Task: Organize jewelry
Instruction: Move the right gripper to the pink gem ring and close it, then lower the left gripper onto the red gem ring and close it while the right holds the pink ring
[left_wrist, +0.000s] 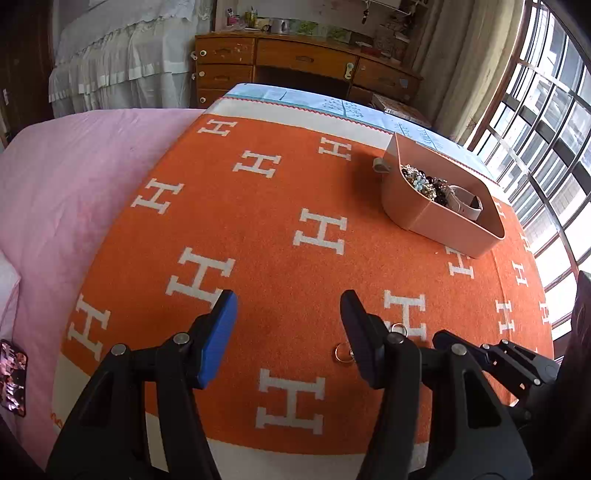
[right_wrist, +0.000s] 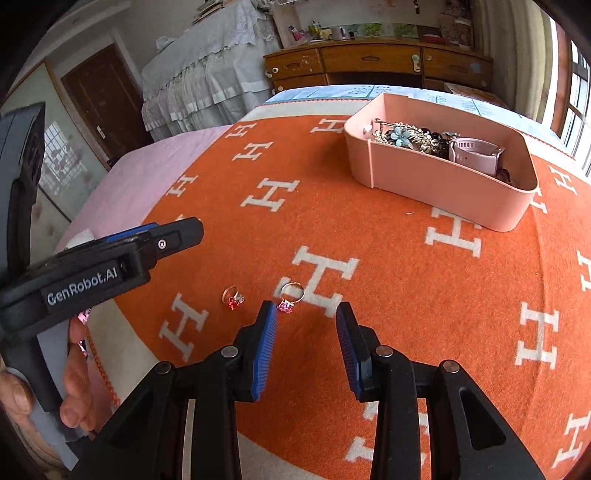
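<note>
Two gold rings lie on the orange blanket (right_wrist: 406, 295): one with a red stone (right_wrist: 232, 298) and one with a pink stone (right_wrist: 290, 297). My right gripper (right_wrist: 306, 310) hovers open just short of the pink-stone ring, which sits off its left fingertip, with nothing between the pads. My left gripper (left_wrist: 289, 299) is open and empty over the blanket. Both rings (left_wrist: 341, 352) (left_wrist: 399, 328) peek out beside its right finger, their stones hidden. A pink box (right_wrist: 443, 184) farther back holds brooches, dark beads and a pink watch (right_wrist: 476, 153).
The blanket with white H letters covers a bed with a pink sheet (left_wrist: 74, 184). A phone (left_wrist: 13, 376) lies at the bed's left edge. A wooden dresser (left_wrist: 295, 62) and windows (left_wrist: 546, 110) stand beyond. A person's hand (right_wrist: 77, 387) holds the left gripper (right_wrist: 177, 232).
</note>
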